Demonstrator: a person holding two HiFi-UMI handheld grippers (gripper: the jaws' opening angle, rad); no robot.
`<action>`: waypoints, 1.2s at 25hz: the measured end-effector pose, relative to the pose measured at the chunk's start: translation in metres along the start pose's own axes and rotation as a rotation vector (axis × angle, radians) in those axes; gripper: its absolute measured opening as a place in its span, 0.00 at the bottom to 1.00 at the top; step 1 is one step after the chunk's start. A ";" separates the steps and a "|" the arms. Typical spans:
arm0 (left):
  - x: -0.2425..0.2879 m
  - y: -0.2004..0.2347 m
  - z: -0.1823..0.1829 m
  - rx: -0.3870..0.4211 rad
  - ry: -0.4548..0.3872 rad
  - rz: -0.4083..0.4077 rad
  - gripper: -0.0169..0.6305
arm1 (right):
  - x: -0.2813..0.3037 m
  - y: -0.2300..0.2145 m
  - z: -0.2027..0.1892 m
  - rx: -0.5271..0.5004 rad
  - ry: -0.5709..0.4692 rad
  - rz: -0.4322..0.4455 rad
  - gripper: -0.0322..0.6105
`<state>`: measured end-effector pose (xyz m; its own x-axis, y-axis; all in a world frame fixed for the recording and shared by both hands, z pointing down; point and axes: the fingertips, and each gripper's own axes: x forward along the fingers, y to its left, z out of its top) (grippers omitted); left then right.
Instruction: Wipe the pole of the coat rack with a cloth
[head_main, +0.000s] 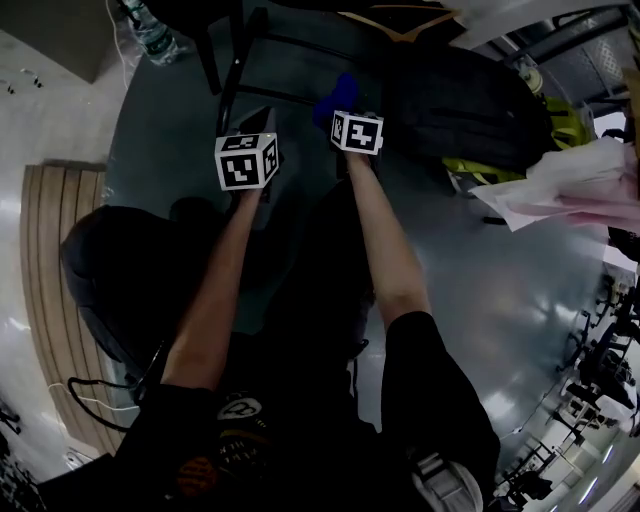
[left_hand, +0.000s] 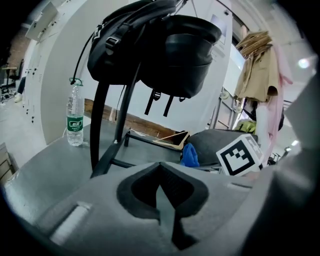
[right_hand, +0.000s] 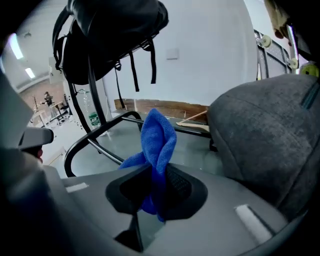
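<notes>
Grey floor (head_main: 170, 140), white wall behind. My right tongs (right_hand: 157, 187) clamped on bunched blue microfibre cloth (right_hand: 158, 142), tuft forward for wiping. Left tongs (left_hand: 161, 185) closed, empty. Black metal coat rack pole (left_hand: 97, 125) near ahead, untouched.

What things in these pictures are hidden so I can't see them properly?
- Top of the coat rack pole: left gripper view, the hanging black backpack covers it.
- Words on the bottle label: left gripper view, too small to read.
- Lower end of the blue cloth: right gripper view, tucked between the right tool's closed jaws.
- Grey bag: right gripper view, cut off by the picture's edge.
</notes>
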<state>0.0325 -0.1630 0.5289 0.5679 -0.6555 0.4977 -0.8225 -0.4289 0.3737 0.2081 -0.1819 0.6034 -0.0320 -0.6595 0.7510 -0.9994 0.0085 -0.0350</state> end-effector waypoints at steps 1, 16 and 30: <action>-0.004 0.007 0.001 -0.004 -0.004 0.014 0.03 | 0.005 0.014 0.005 -0.019 -0.014 0.028 0.16; -0.057 0.094 0.017 -0.065 -0.059 0.180 0.03 | 0.055 0.205 0.051 -0.304 -0.008 0.363 0.17; -0.006 0.022 0.020 -0.020 -0.029 0.031 0.03 | 0.012 0.043 0.009 -0.106 0.061 0.145 0.18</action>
<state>0.0105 -0.1808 0.5190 0.5407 -0.6864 0.4863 -0.8387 -0.3957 0.3741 0.1647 -0.1956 0.6048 -0.1735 -0.5990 0.7817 -0.9803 0.1814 -0.0785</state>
